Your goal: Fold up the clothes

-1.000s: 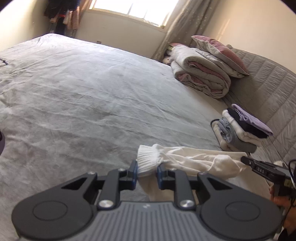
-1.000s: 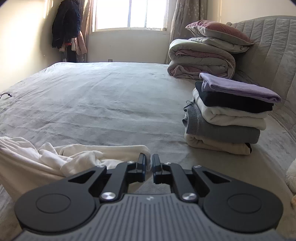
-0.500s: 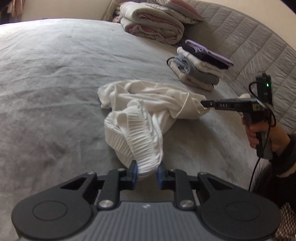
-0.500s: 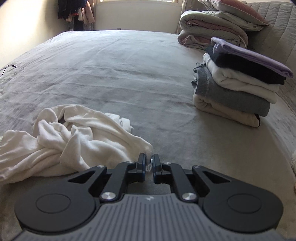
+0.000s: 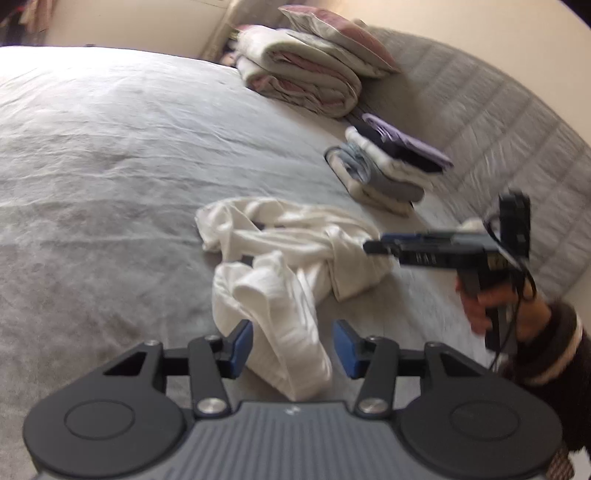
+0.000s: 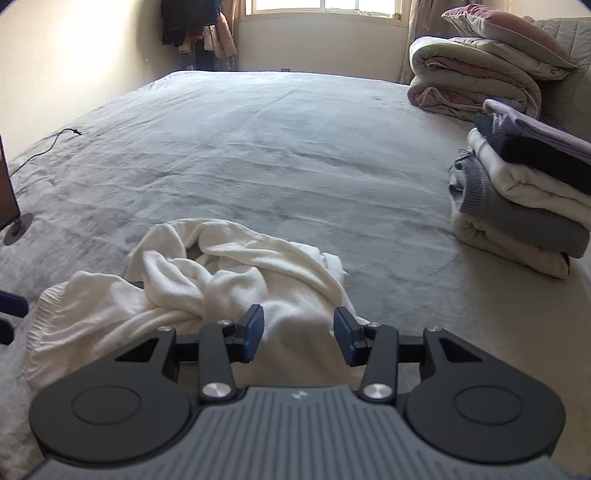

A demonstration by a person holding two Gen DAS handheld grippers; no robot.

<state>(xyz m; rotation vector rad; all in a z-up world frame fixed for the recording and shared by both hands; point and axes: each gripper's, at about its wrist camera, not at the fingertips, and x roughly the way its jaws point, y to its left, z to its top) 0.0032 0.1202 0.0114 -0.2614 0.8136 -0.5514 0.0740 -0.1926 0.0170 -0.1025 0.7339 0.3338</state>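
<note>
Two close, downward-tilted wrist views, the left somewhat blurred, sharing white garment (image 5: 291, 258) and bed (image 6: 295, 147).

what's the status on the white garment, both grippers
Left gripper and right gripper opening, cloth between the pads, no grip. White garment crumpled on bed. Nothing in the way.

Support: bed (image 6: 258, 147), grey wrinkled cover.
Near edge: crumpled white garment (image 6: 221, 280), lying loose.
Right side: stack of folded clothes (image 6: 524, 206), lilac piece on top.
Far right: folded duvet (image 6: 469, 85) with pillow (image 6: 509, 26) on top.
Left edge: thin cable (image 6: 44, 147).
</note>
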